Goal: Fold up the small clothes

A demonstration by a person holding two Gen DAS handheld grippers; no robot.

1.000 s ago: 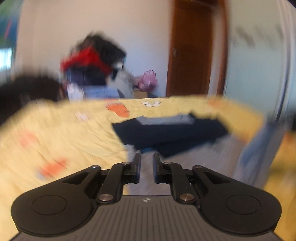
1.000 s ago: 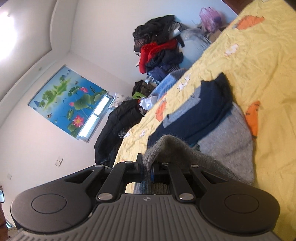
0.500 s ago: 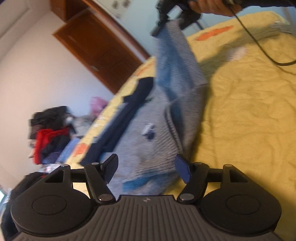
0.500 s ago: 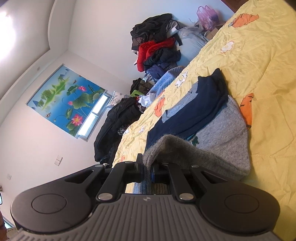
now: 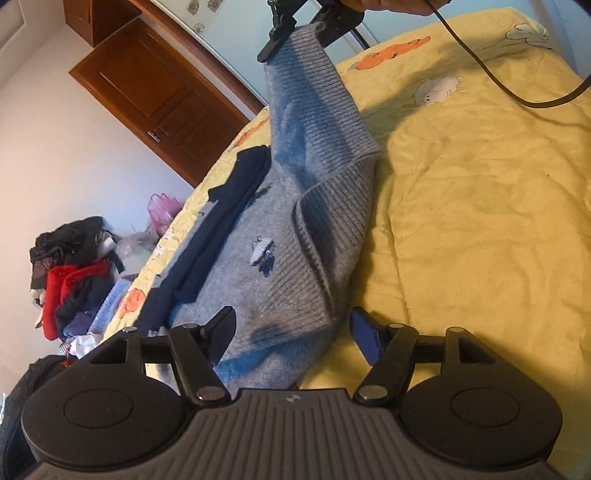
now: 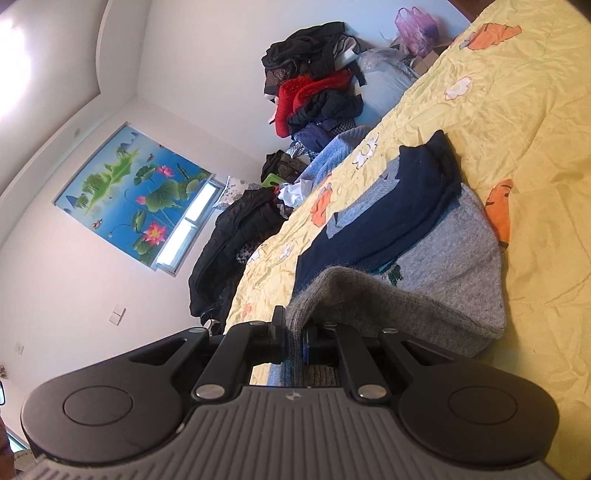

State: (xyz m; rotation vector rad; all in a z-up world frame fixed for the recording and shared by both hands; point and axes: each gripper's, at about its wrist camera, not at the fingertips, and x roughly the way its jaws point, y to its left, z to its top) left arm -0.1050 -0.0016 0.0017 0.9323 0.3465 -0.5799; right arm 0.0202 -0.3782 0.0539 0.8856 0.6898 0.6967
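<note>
A small grey knit sweater (image 5: pixel 280 258) with a little embroidered figure lies on the yellow bedspread (image 5: pixel 480 221). My right gripper (image 6: pixel 293 334) is shut on its ribbed hem and lifts that corner; it also shows in the left wrist view (image 5: pixel 299 26) at the top, held by a hand. My left gripper (image 5: pixel 291 332) is open, its jaws either side of the sweater's near edge, holding nothing. A folded navy garment (image 6: pixel 391 221) lies on the sweater's far side.
A heap of red, black and blue clothes (image 6: pixel 314 96) is piled beyond the bed. A dark jacket (image 6: pixel 229 240) lies at the bed's far corner. A brown wooden door (image 5: pixel 159 96) stands behind. A black cable (image 5: pixel 517 96) hangs over the bedspread.
My left gripper has swung round from the foot of the bed, opened wide and come down at the sweater's near edge. My right gripper keeps its hold on the lifted hem.
</note>
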